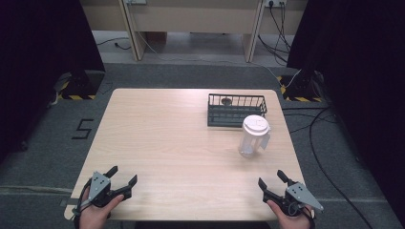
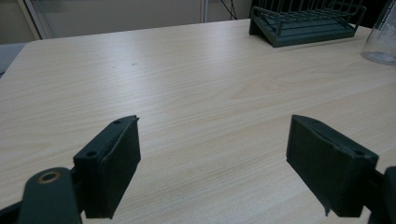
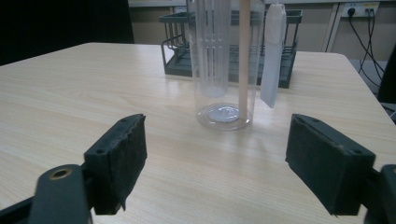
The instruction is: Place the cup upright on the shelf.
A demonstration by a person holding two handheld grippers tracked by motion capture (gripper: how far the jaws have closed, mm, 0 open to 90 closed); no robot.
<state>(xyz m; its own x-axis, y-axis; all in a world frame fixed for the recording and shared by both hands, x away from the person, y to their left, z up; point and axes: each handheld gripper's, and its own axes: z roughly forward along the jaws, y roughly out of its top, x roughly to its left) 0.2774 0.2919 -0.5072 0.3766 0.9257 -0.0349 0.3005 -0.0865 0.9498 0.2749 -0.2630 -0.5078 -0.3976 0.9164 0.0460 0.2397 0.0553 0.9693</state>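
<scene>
A clear plastic pitcher (image 1: 252, 136) with a white lid and handle stands upright on the right side of the wooden table (image 1: 167, 143). Behind it sits a dark wire rack (image 1: 236, 109). My left gripper (image 1: 123, 179) rests open at the table's front left corner, nothing between its jaws. My right gripper (image 1: 271, 179) is open at the front right, a short way in front of the pitcher (image 3: 226, 65), which stands straight ahead of its jaws with the rack (image 3: 229, 46) beyond. In the left gripper view the gripper (image 2: 212, 168) faces bare tabletop, the rack (image 2: 306, 23) far off at the right.
The rack (image 1: 236, 109) holds a small dark round object at its back. Black curtains flank the table on both sides, with stand bases and cables (image 1: 329, 138) on the grey floor. A wooden bench stands behind the table.
</scene>
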